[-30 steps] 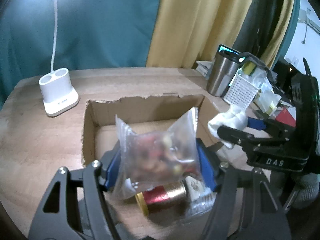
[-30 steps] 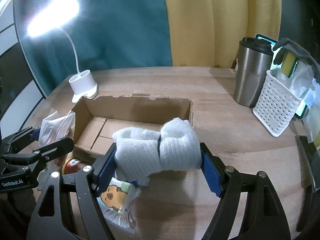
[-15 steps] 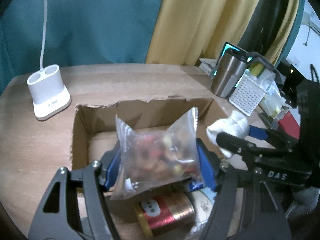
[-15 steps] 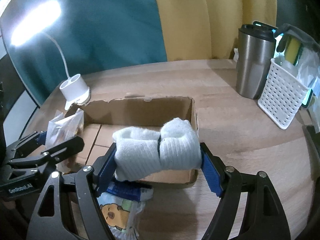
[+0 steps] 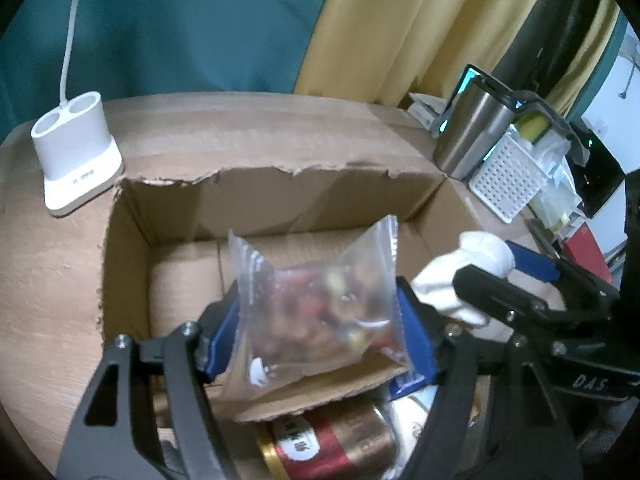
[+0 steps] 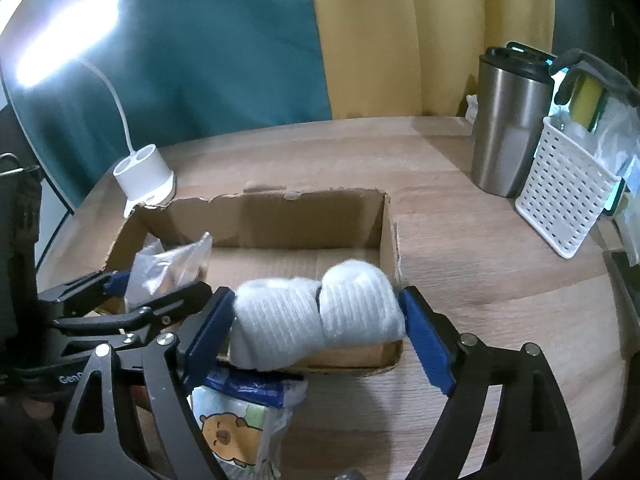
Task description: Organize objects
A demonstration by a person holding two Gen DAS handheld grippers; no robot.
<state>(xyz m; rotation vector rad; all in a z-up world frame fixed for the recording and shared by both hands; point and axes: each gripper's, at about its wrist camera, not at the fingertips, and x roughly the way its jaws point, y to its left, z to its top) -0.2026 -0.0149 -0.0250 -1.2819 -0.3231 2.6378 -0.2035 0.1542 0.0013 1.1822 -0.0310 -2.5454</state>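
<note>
While both grippers hang over the box [image 6: 280,216], each has a load: left gripper [image 5: 320,332] jaws pinch a clear snack bag [image 5: 320,304] by its sides, bag upright, held over the box's near-left part. Right gripper [image 6: 316,316] jaws clamp a rolled white sock [image 6: 320,312] across its width, over the near wall at the box's right end. Can't tell if sock touches the wall. Box is open-top cardboard, torn rim, sitting mid-desk [image 6: 460,264]; its floor reads bare where visible. Outside the near wall, on the desk: a red-and-gold can [image 5: 332,440] lying on its side, below the left gripper, and a packet with a cartoon animal print [image 6: 236,436] just beside it, under the right gripper's left finger. Blue-and-white wrapper sits on top of that packet, touching it. Toward the desk's far-left corner: white lamp base [image 6: 144,180], just off the box's far-left corner, lamp lit. Desk's right edge: steel tumbler [image 6: 508,132] with black lid, white perforated basket [image 6: 564,200] just beside it, basket holding a yellow sponge [image 6: 584,100] and plastic bags. Teal and yellow curtains behind the desk.
</note>
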